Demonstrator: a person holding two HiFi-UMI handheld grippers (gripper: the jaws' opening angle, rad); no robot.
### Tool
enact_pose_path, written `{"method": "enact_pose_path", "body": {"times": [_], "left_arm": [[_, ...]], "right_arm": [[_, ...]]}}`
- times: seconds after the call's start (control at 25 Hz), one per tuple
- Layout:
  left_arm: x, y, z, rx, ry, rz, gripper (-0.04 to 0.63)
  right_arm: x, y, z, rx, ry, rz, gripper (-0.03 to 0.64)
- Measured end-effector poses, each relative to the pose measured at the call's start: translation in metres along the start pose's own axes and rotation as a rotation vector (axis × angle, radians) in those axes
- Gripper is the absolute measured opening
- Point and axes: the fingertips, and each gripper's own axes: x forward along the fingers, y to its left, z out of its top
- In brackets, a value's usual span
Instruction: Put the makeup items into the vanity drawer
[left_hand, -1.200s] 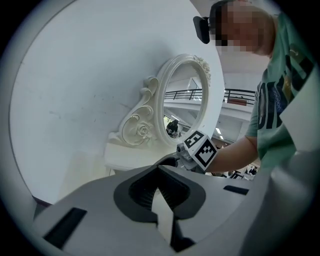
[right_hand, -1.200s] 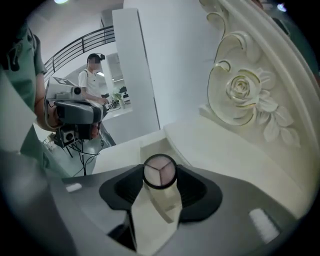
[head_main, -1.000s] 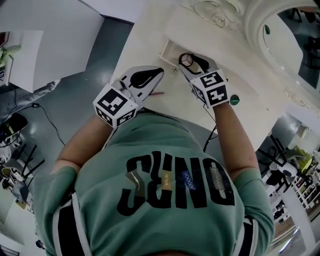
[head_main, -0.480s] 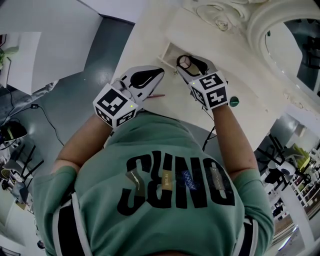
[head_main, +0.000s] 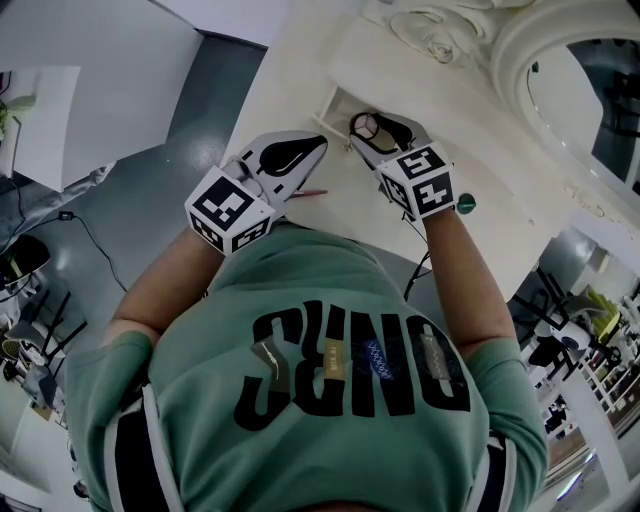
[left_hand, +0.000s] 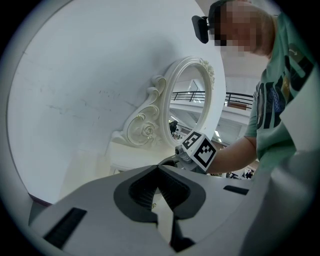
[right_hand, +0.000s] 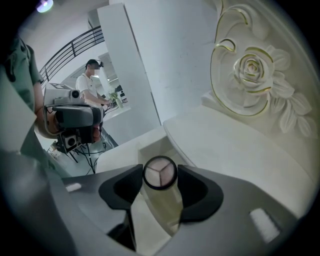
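Cream vanity top (head_main: 290, 90): smooth, with a soft satin painted look, and the drawer (head_main: 333, 103) has the same finish. The carved rose (right_hand: 252, 70) is smooth moulded relief with thin gilt lines (slightly shiny). The mirror (head_main: 590, 90) is glossy glass. The right gripper (right_hand: 160, 186) is matt grey plastic with dark, dull pads (right_hand: 200, 187). Between them is a makeup bottle (right_hand: 159, 173) with a cloudy translucent body and a smooth black-rimmed cap. The left gripper (left_hand: 157, 170) has the same matt shell, with finely ribbed pads (left_hand: 172, 192). The green shirt (head_main: 330, 300) is soft knit cloth. The grey floor (head_main: 150, 190) carries a sheen.
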Motion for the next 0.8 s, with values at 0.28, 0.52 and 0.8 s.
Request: {"method": "enact_pose_path", "body": {"times": [0.28,0.52,0.8], "left_arm": [[0.005,0.001,0.001,-0.001,-0.001,-0.002,0.003],[0.009,0.000,0.005,0.006,0.000,-0.010,0.003],[0.016,-0.014,0.018,0.042,0.002,-0.053,0.003]], "right_arm": [[0.001,0.000,0.000,0.011,0.002,0.020,0.233],[-0.005,-0.002,0.006,0.013,-0.016,0.012,0.234],[-0.033,-0.009,0.014,0.031,-0.066,-0.037,0.235]]}}
